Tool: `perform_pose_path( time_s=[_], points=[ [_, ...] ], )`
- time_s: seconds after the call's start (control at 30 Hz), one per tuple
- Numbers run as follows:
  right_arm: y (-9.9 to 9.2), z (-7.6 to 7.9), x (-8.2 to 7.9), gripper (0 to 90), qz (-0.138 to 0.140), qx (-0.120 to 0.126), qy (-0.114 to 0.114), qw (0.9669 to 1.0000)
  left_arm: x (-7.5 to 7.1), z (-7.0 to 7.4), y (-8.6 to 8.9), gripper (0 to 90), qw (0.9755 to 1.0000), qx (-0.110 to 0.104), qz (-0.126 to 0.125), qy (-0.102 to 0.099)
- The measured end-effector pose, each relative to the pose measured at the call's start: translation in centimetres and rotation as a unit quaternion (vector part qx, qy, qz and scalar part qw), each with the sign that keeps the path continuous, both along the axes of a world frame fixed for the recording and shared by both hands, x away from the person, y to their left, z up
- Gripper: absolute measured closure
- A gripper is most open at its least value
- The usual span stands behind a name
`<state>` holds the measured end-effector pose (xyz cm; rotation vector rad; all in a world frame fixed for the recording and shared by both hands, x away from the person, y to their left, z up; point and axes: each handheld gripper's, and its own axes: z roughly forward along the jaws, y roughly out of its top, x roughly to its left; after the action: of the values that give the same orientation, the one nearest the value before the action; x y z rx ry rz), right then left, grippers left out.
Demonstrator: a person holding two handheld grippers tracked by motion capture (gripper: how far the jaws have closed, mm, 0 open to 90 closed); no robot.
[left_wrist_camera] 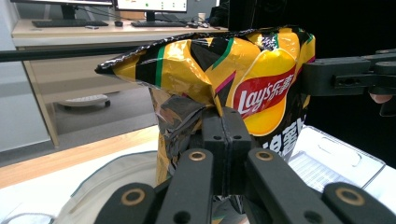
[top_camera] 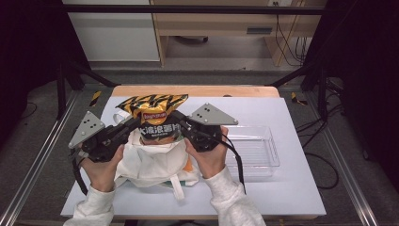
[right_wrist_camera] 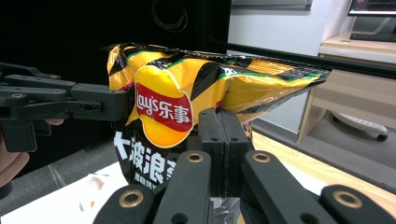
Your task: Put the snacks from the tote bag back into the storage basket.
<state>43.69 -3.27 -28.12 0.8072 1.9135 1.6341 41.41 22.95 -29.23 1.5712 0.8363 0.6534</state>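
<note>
A yellow and black Lay's crisp bag (top_camera: pixel 155 117) hangs upright above a white cloth tote bag (top_camera: pixel 150 162), its lower end at the tote's mouth. My left gripper (top_camera: pixel 134 123) is shut on the bag's left edge; in the left gripper view its jaws (left_wrist_camera: pixel 225 135) pinch the foil of the crisp bag (left_wrist_camera: pixel 233 79). My right gripper (top_camera: pixel 178 121) is shut on the bag's right edge, and its jaws (right_wrist_camera: pixel 223 135) clamp the crisp bag (right_wrist_camera: pixel 187 98) there. Each gripper view also shows the other gripper's jaw at the bag's far side.
A clear plastic tray (top_camera: pixel 254 148) lies on the white table top (top_camera: pixel 291 188) just right of my right hand. The tote rests on the table's middle. Black frame rails run down both sides, and a wooden strip (top_camera: pixel 195 90) edges the far side.
</note>
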Motion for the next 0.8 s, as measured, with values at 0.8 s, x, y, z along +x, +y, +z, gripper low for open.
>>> perform_pose_path(
  time_s=[0.8],
  points=[
    [-5.0, 1.4, -0.9, 90.0, -0.042, 0.004, -0.012, 0.9991, 1.5, 1.5, -5.4, 90.0, 0.9994, 0.007, -0.033, -0.002]
  ],
)
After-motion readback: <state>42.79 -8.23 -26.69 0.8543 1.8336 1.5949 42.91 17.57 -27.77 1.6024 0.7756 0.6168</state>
